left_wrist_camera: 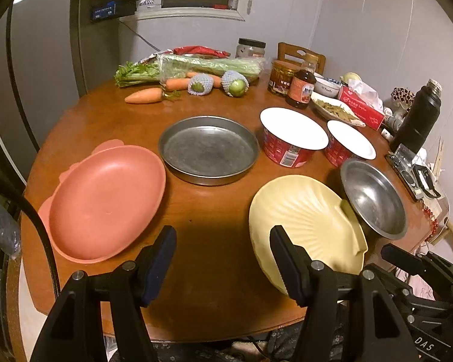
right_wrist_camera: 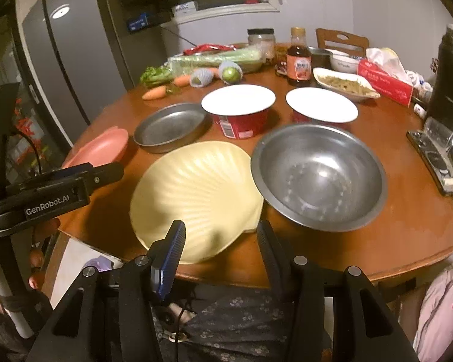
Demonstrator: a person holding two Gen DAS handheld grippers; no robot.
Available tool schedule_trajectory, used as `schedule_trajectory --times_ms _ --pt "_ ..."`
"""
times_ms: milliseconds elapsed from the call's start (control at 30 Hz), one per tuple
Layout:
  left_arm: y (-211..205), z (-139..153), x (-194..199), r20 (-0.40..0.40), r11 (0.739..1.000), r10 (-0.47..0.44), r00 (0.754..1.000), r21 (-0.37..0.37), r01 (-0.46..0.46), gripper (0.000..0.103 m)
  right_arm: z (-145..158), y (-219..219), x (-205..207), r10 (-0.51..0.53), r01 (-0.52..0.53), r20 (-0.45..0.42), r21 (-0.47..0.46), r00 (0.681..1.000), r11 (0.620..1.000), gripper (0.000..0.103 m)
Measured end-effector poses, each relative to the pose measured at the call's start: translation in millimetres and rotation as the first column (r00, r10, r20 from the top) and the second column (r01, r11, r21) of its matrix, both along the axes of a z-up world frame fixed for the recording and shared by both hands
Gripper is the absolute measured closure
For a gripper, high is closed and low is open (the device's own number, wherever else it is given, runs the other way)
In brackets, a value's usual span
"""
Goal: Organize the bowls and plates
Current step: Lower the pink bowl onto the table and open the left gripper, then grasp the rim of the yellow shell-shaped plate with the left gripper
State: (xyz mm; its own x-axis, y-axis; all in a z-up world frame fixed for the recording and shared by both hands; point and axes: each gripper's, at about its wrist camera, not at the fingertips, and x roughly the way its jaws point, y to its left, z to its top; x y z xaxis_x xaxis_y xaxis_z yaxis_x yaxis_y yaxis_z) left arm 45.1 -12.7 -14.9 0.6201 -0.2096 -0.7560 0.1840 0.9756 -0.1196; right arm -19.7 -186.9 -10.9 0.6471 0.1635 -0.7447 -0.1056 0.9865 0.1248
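Observation:
On the round wooden table (left_wrist_camera: 208,286) lie a pink plate (left_wrist_camera: 105,202) at the left, a round metal pan (left_wrist_camera: 208,149) in the middle, a yellow shell-shaped plate (left_wrist_camera: 305,220) at the front right and a steel bowl (left_wrist_camera: 374,199) beside it. Two red paper bowls (left_wrist_camera: 293,138) with white insides stand behind. My left gripper (left_wrist_camera: 223,259) is open and empty above the table's front, between the pink and yellow plates. My right gripper (right_wrist_camera: 220,247) is open and empty over the near edge of the yellow plate (right_wrist_camera: 196,193), left of the steel bowl (right_wrist_camera: 320,175).
Carrots (left_wrist_camera: 145,96), celery and wrapped fruit lie at the back. Jars, a sauce bottle (left_wrist_camera: 300,86), a dish of food, a tissue box (left_wrist_camera: 362,107) and a black flask (left_wrist_camera: 416,119) crowd the back right. A remote (right_wrist_camera: 432,157) lies at the right edge.

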Motion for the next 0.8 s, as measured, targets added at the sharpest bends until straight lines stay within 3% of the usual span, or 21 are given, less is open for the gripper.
schedule_trajectory --times_ms 800 --pt "-27 -38 24 -0.071 0.999 -0.024 0.997 0.031 0.026 0.039 -29 -5 33 -0.053 0.053 -0.009 0.037 0.999 0.998 0.052"
